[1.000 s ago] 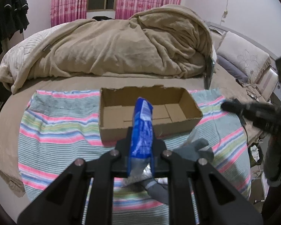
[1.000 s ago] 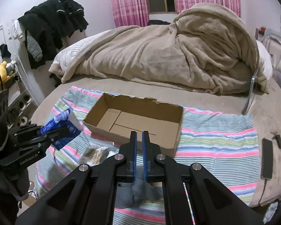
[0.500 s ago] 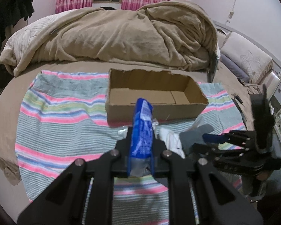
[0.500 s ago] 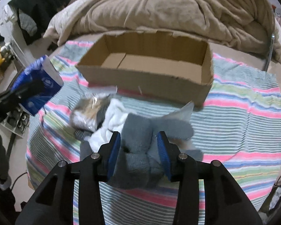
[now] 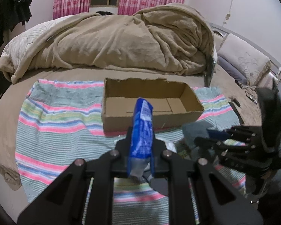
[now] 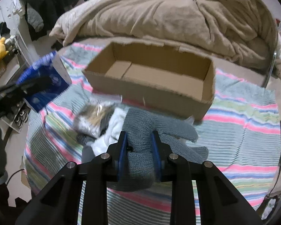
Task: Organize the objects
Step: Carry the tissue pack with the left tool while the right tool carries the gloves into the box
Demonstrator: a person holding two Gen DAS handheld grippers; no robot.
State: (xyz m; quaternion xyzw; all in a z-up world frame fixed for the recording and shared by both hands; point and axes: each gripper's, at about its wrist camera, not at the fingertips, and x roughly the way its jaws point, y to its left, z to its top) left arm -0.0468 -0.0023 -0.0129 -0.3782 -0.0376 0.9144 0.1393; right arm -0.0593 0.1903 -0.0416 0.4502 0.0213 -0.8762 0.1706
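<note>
My left gripper is shut on a blue snack packet, which it holds upright in front of an open cardboard box. In the right wrist view the same packet hangs at the left, above the towel's edge. My right gripper is low over a pile in front of the box. Its jaws are closing, and the blue pads press both sides of a grey knitted sock. From the left wrist view, the right gripper shows at the right, blurred.
The box and pile lie on a striped towel spread over the bed. A clear bag of brownish stuff and a white cloth lie left of the sock. A heaped beige blanket fills the bed behind the box. Dark clothes hang at far left.
My right gripper has dropped onto the pile, opened around the grey sock and closed in on it. The left gripper still holds the blue packet in about the same place.
</note>
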